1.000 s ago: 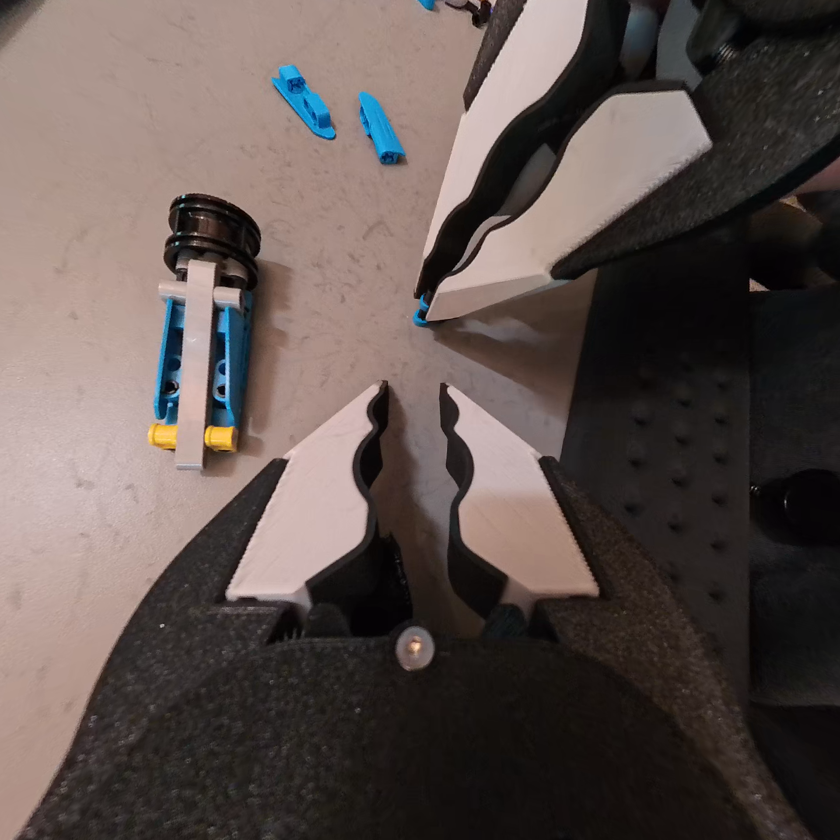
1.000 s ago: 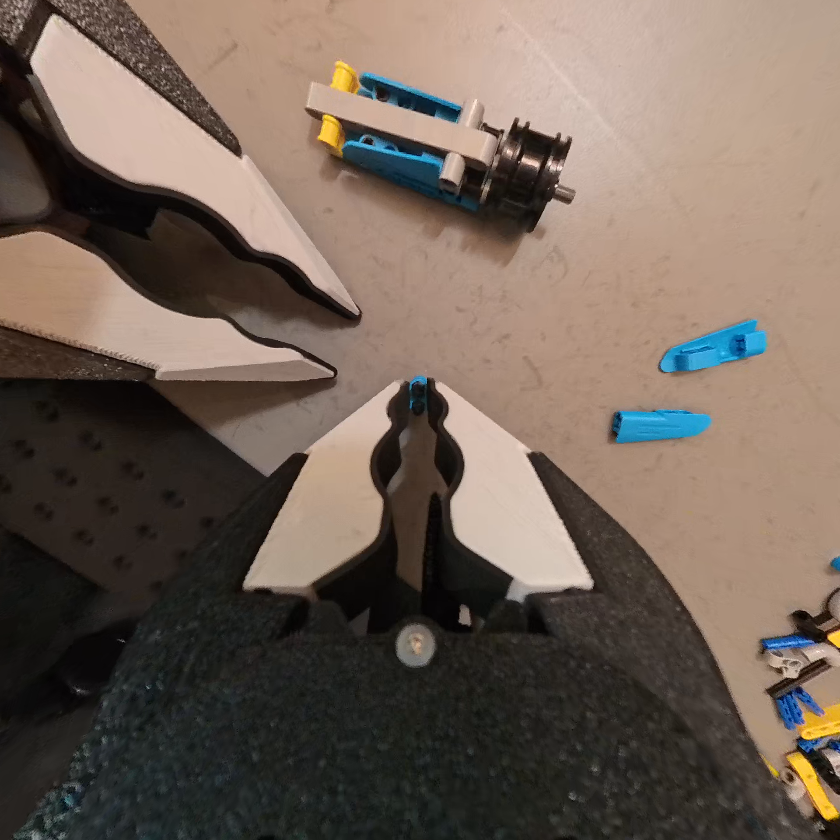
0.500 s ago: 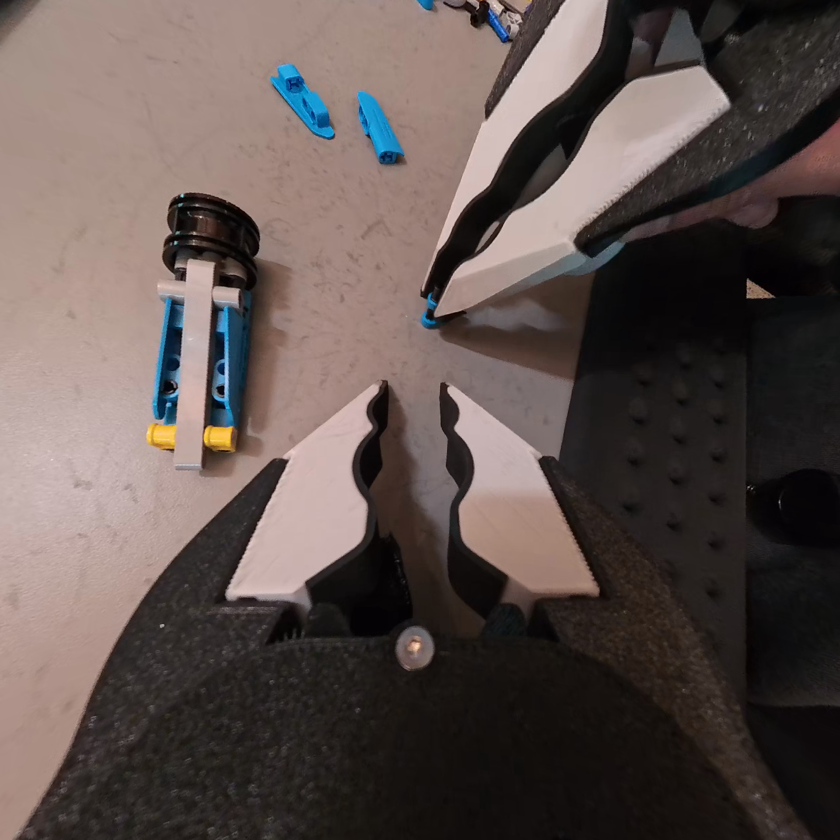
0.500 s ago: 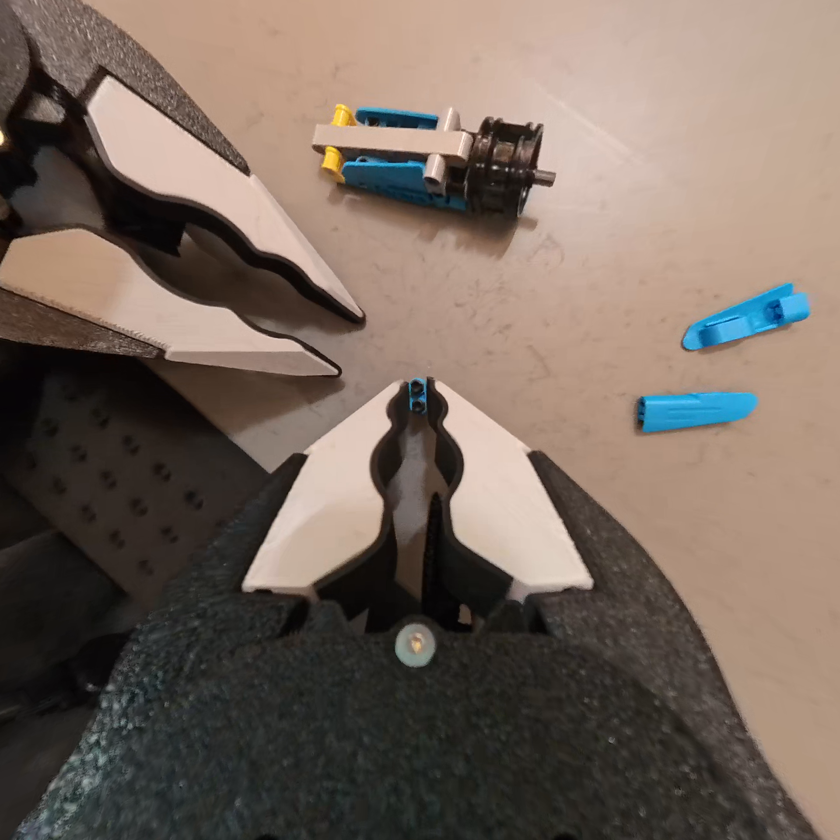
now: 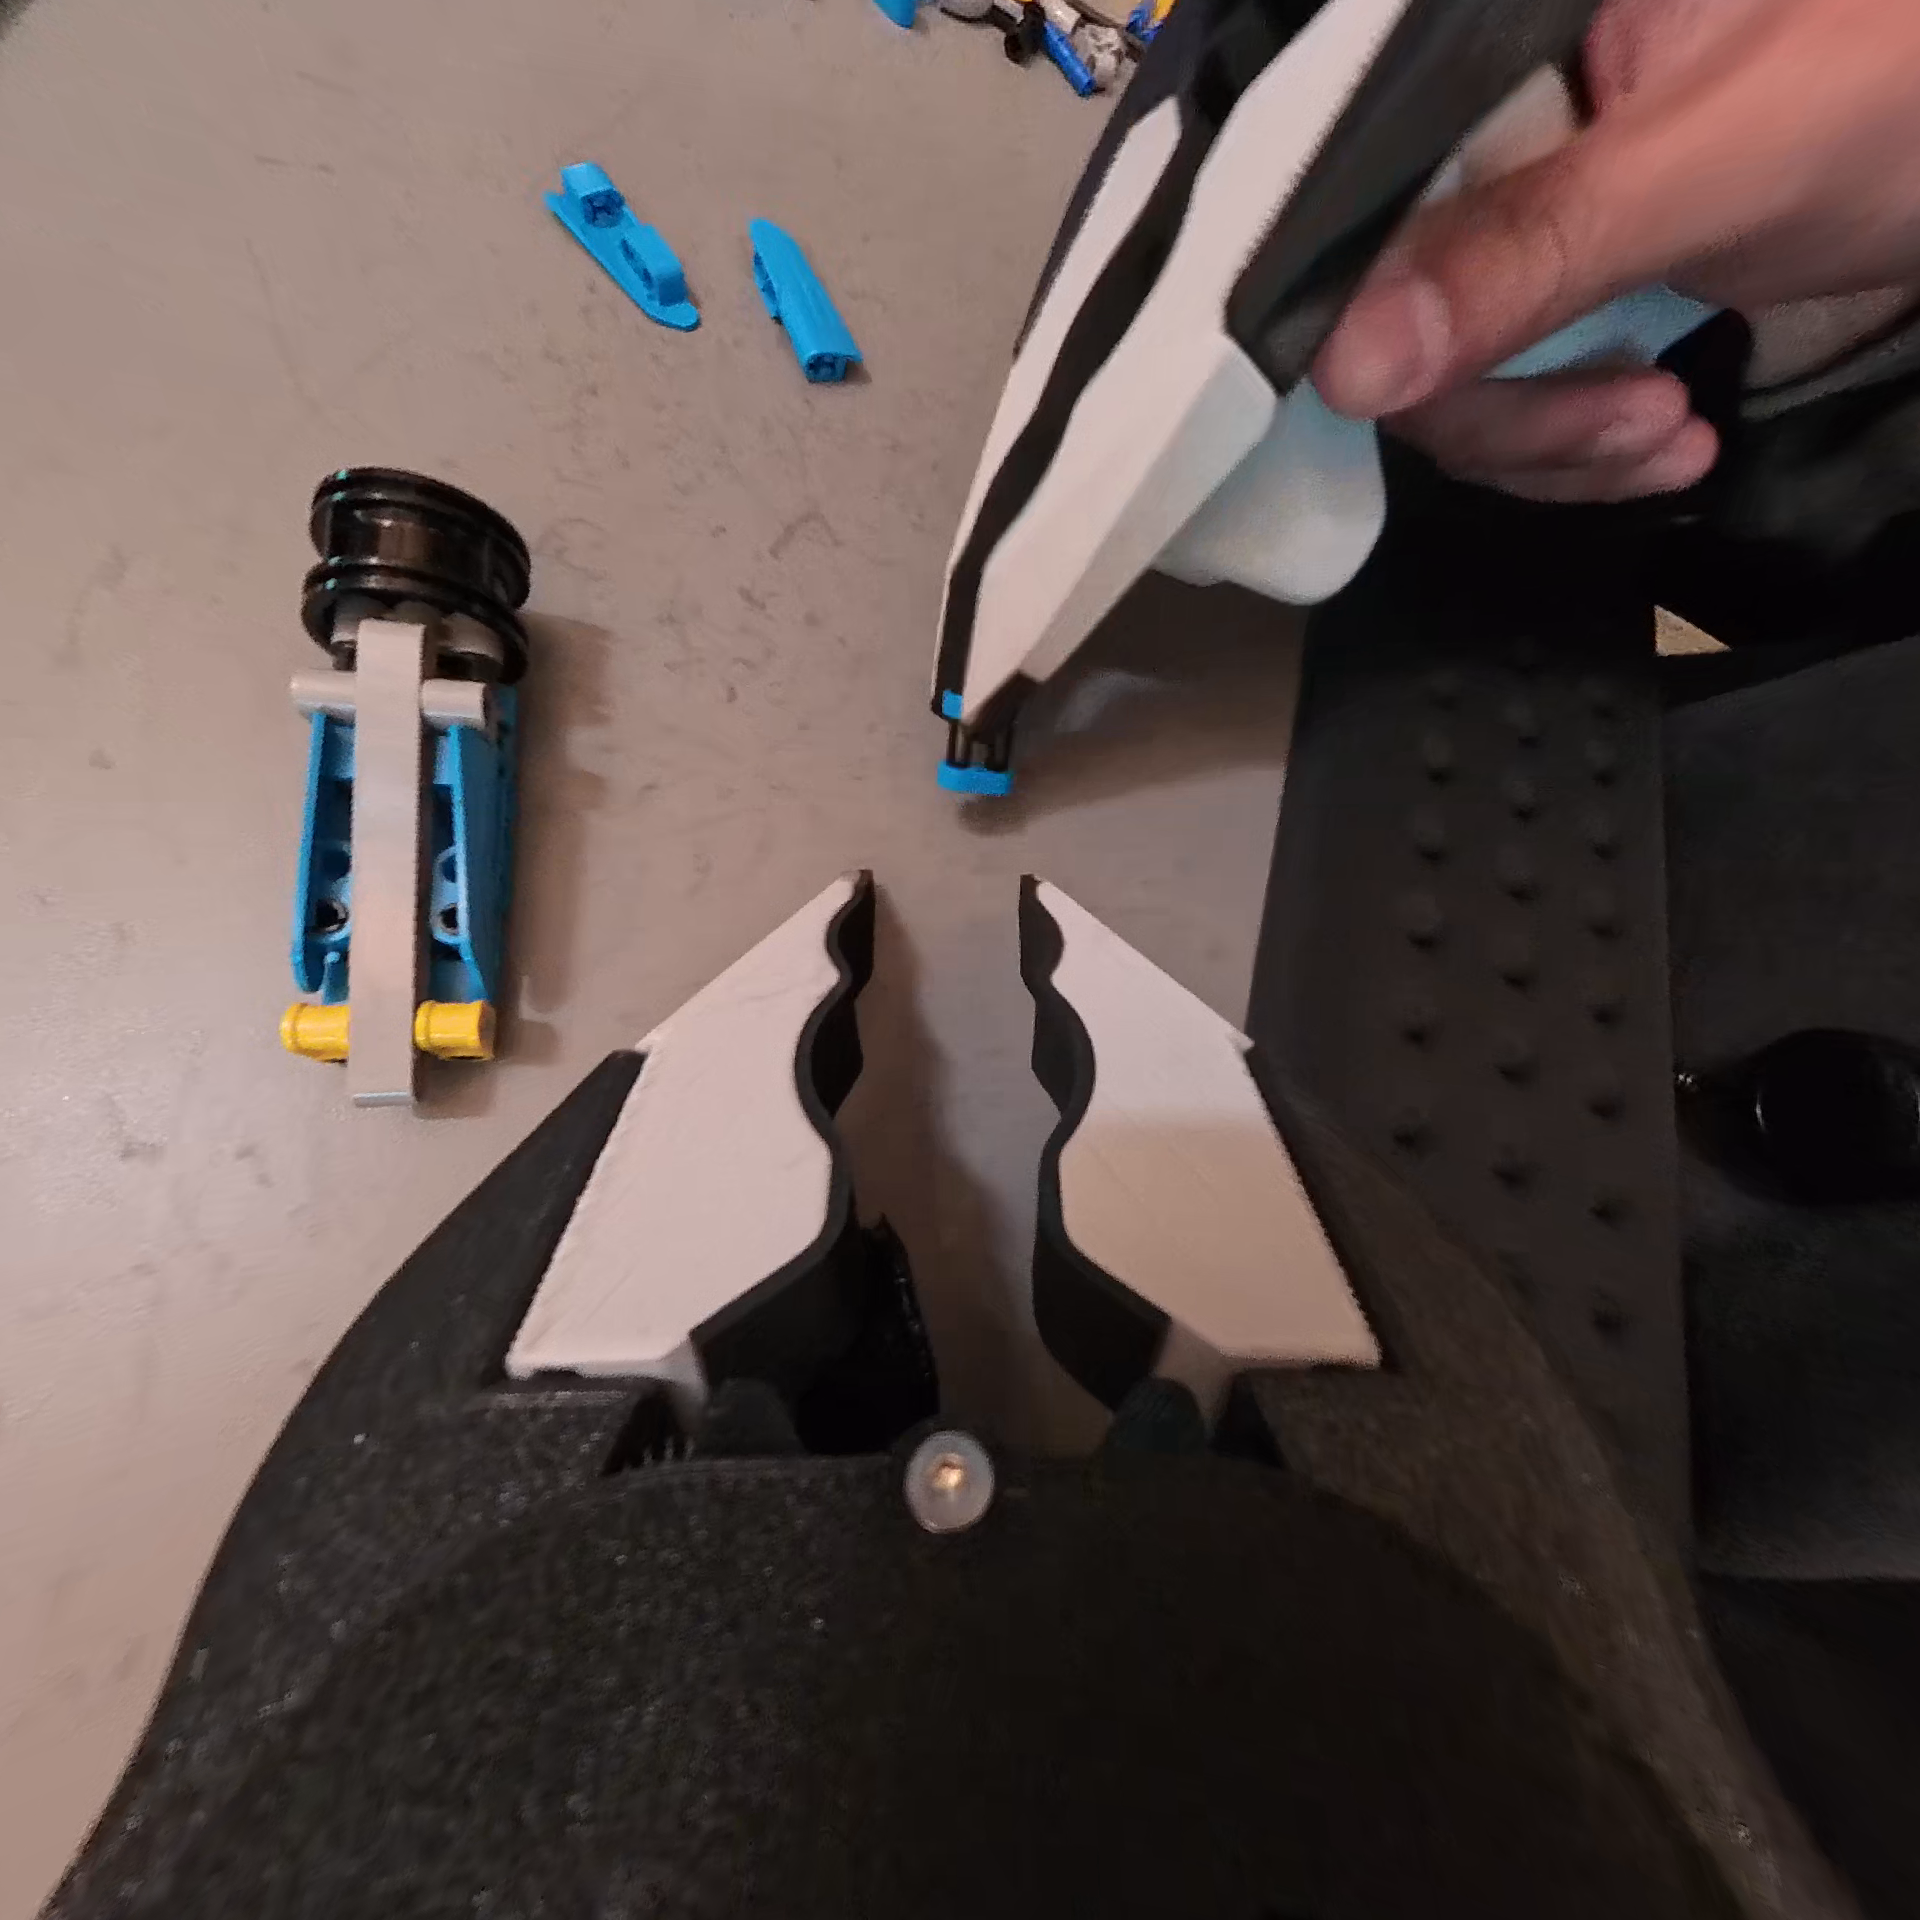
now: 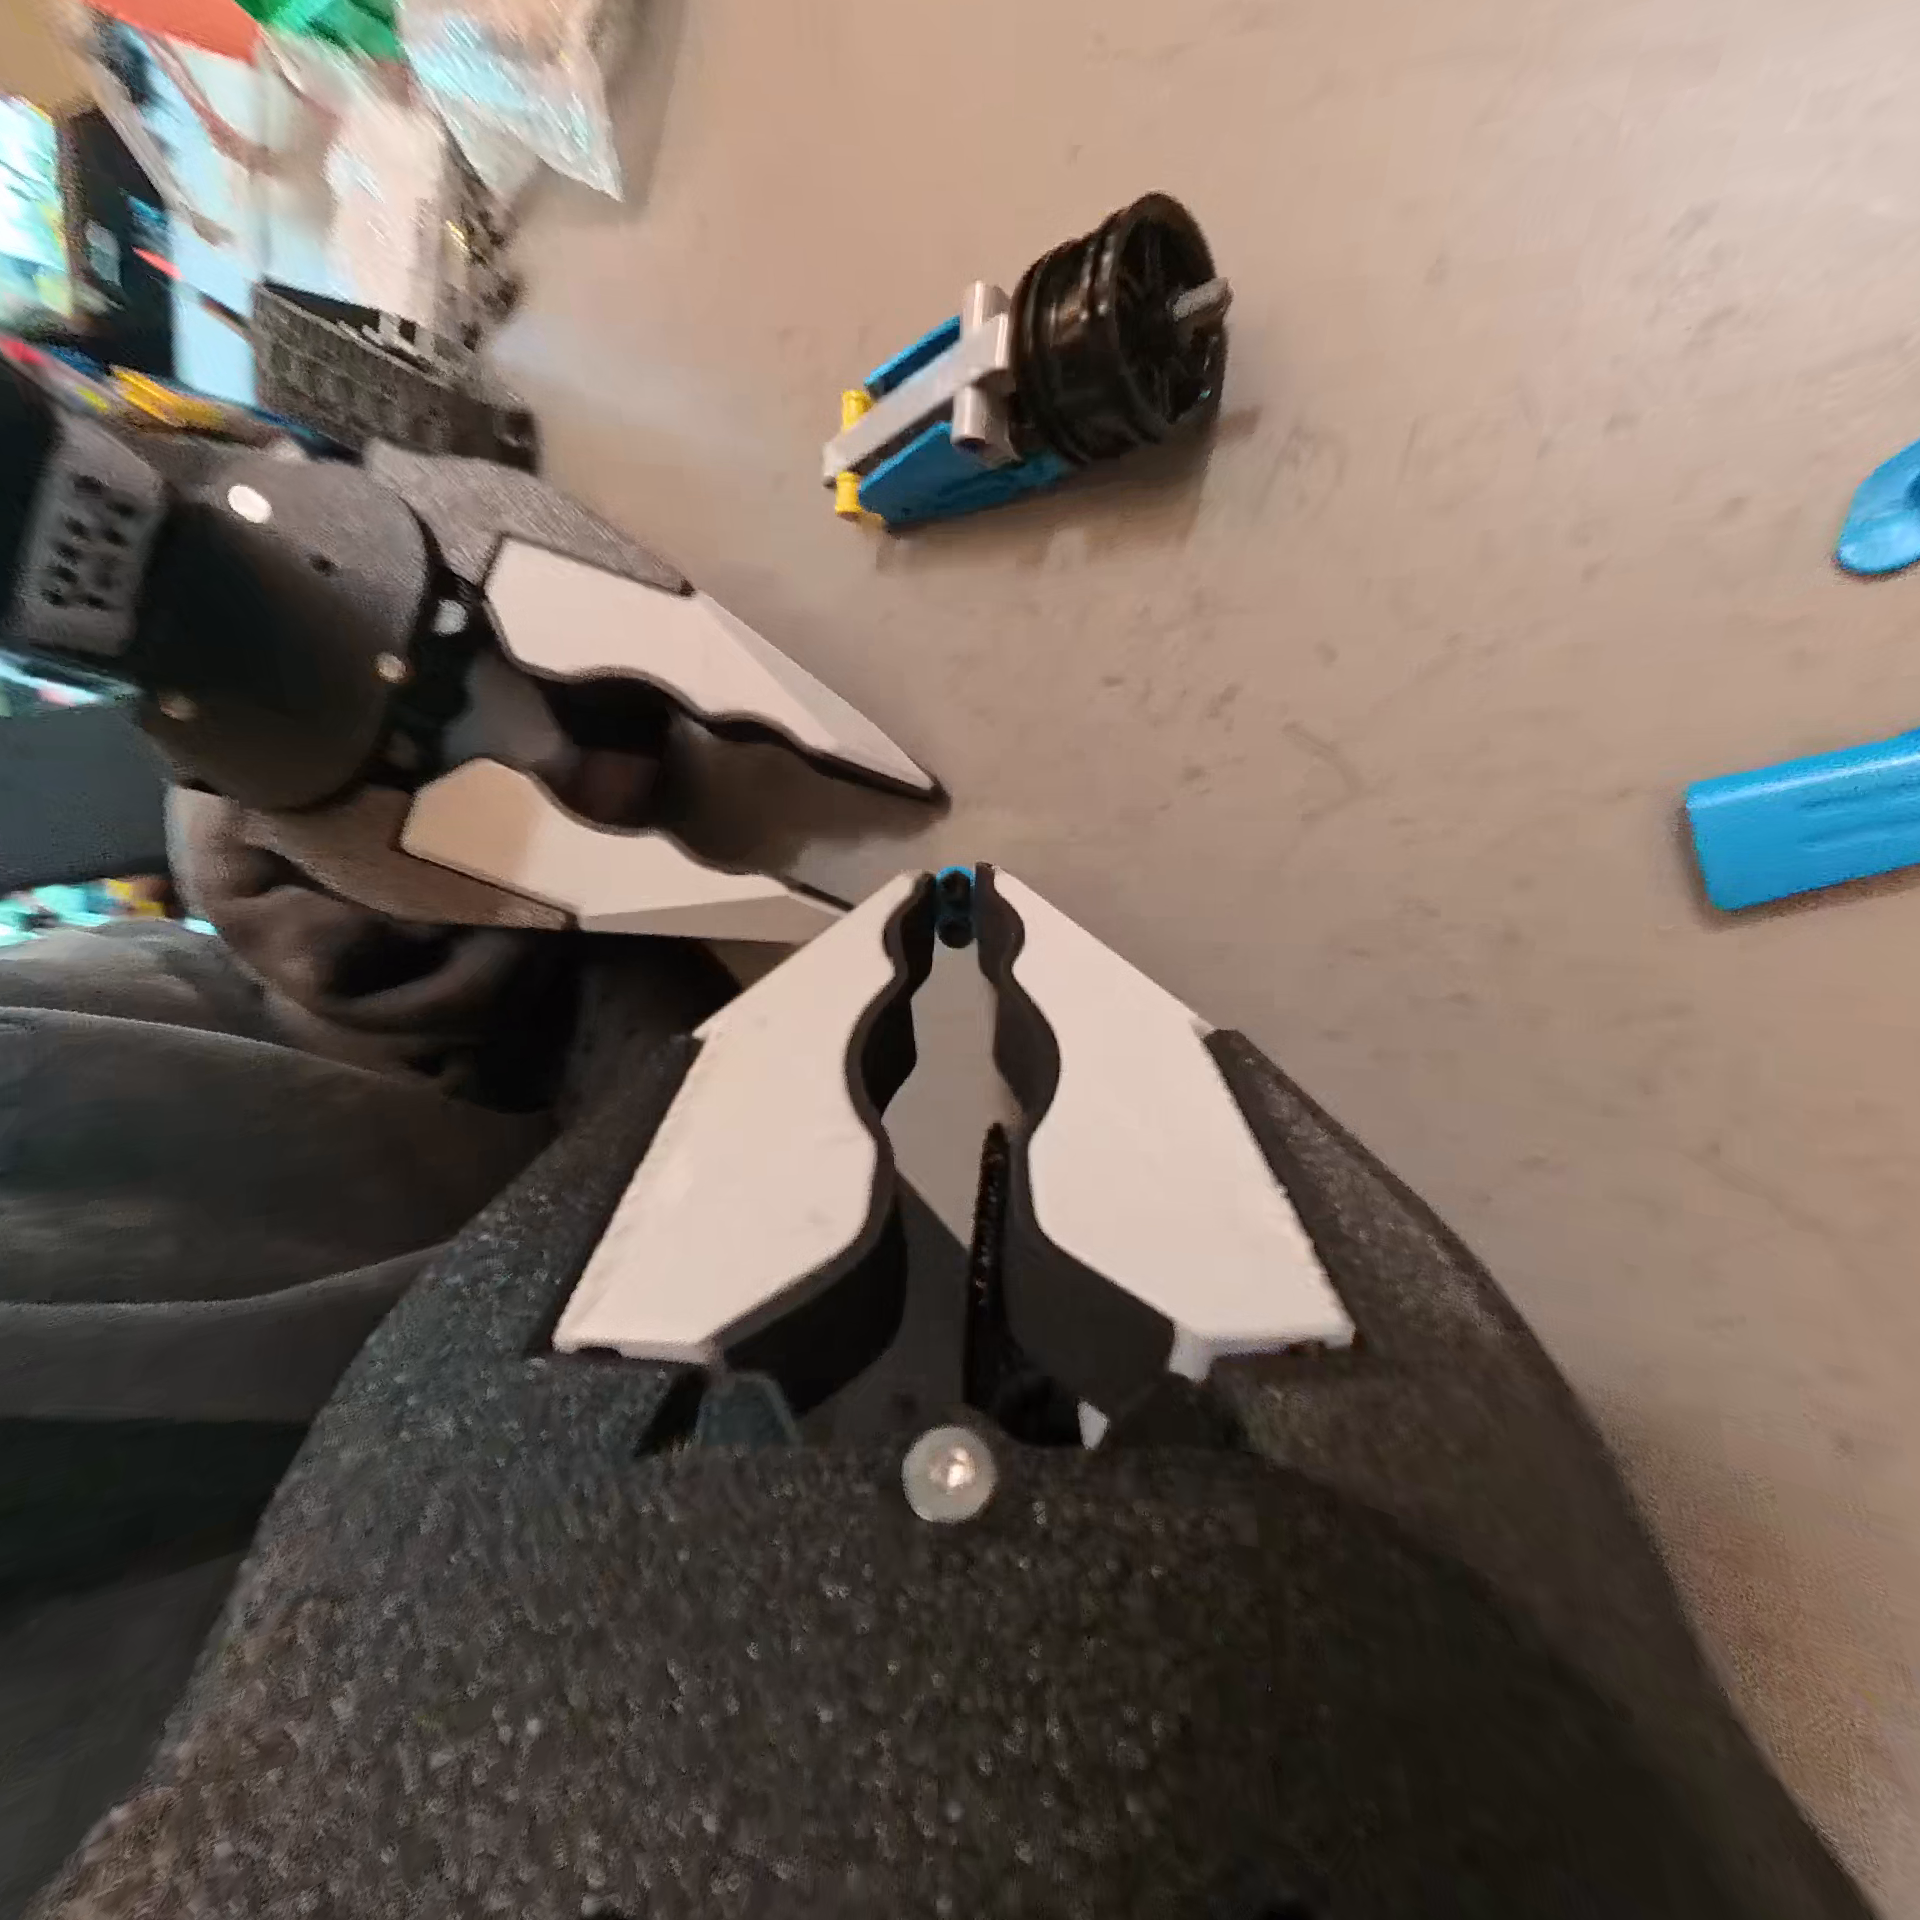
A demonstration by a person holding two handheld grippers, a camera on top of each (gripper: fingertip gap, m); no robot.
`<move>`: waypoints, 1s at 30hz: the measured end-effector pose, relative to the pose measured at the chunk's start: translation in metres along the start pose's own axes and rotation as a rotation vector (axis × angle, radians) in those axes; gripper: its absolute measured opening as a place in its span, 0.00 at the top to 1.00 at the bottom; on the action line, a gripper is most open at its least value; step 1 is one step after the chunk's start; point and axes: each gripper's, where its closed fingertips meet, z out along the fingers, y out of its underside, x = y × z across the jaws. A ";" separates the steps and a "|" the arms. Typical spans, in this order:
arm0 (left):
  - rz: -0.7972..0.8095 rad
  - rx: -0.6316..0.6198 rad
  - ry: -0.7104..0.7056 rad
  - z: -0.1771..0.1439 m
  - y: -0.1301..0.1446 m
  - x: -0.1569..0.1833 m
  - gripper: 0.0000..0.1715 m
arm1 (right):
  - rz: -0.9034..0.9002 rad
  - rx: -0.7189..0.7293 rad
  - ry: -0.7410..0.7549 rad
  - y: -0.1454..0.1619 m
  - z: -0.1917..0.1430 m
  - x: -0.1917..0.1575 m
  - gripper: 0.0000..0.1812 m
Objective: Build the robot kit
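Note:
My right gripper [image 6: 954, 883] is shut on a small blue and black connector piece [image 6: 952, 906], pinched at its tips. In the left wrist view that gripper [image 5: 971, 717] stands steeply, with the piece [image 5: 975, 764] hanging just above the grey table [image 5: 727, 520]. My left gripper [image 5: 943, 883] is open and empty, low over the table, its tips just short of that piece. It also shows in the right wrist view [image 6: 883, 831]. A small build of blue panels, a grey beam, yellow pins and a black wheel [image 5: 400, 779] lies to the left, also in the right wrist view [image 6: 1029, 364].
Two loose blue panel pieces [image 5: 623, 244] [image 5: 805, 301] lie farther back; one shows in the right wrist view [image 6: 1808, 821]. A pile of small parts [image 5: 1049, 31] sits at the far edge. A black studded mat [image 5: 1475, 935] borders the table on the right. A person's hand [image 5: 1621, 229] holds the right gripper. Less than 4 cm separates the two grippers' tips. The left tips stand about 7 cm off the black wheel [image 5: 400, 779]. Seen from the right wrist view [image 6: 931, 403] as well.
The right gripper has tilted up steeply and swung, keeping hold of the small piece, which now hangs out below its tips. The left gripper has stayed put and open.

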 end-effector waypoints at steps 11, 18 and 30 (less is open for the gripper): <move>-0.384 0.477 0.508 -0.063 -0.059 0.019 0.86 | 0.088 0.062 -0.457 -0.024 -0.027 -0.062 0.96; -0.373 0.500 0.612 -0.070 -0.064 0.035 0.89 | 0.021 0.049 -0.544 -0.028 -0.038 -0.088 0.96; -0.361 0.541 0.610 -0.073 -0.072 0.041 0.96 | -0.002 0.098 -0.553 -0.030 -0.038 -0.097 0.96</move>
